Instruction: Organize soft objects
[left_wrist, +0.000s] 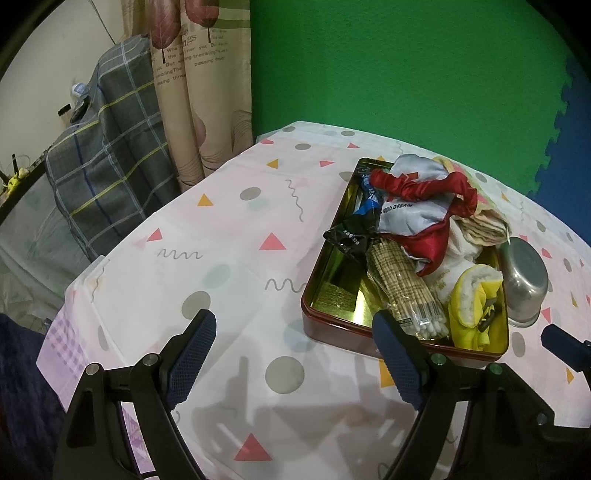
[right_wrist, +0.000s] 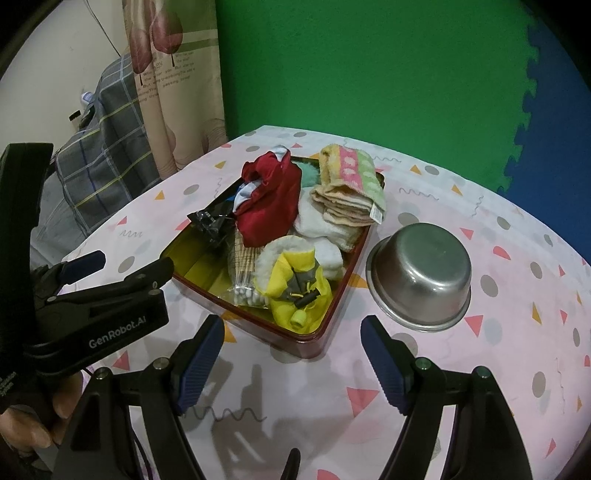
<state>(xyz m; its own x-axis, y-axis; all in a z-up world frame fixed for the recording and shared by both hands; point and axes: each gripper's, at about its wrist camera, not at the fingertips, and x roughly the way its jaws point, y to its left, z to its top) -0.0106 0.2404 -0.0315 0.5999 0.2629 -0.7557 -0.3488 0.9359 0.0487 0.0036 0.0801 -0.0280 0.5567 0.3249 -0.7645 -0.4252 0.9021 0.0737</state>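
A shallow red tin (left_wrist: 334, 329) with a gold inside sits on the table and holds soft things. In it lie a red satin cloth (left_wrist: 424, 190), a grey printed cloth (left_wrist: 404, 216), a folded striped towel (right_wrist: 351, 184), a white cloth (right_wrist: 321, 221), a yellow fleece-lined piece (right_wrist: 295, 291), a pack of cotton swabs (left_wrist: 410, 299) and a black packet (left_wrist: 347, 238). My left gripper (left_wrist: 295, 343) hangs open over the tablecloth just left of the tin's near corner. My right gripper (right_wrist: 293, 358) is open too, just short of the tin's (right_wrist: 314, 339) near edge. Both hold nothing.
An upturned steel bowl (right_wrist: 421, 273) stands right of the tin, close to its long side. The patterned tablecloth (left_wrist: 221, 229) covers the table; its left edge drops toward a plaid blanket (left_wrist: 107, 158) and a curtain (left_wrist: 199, 92). A hand (right_wrist: 33, 424) holds the left gripper's (right_wrist: 136, 260) body.
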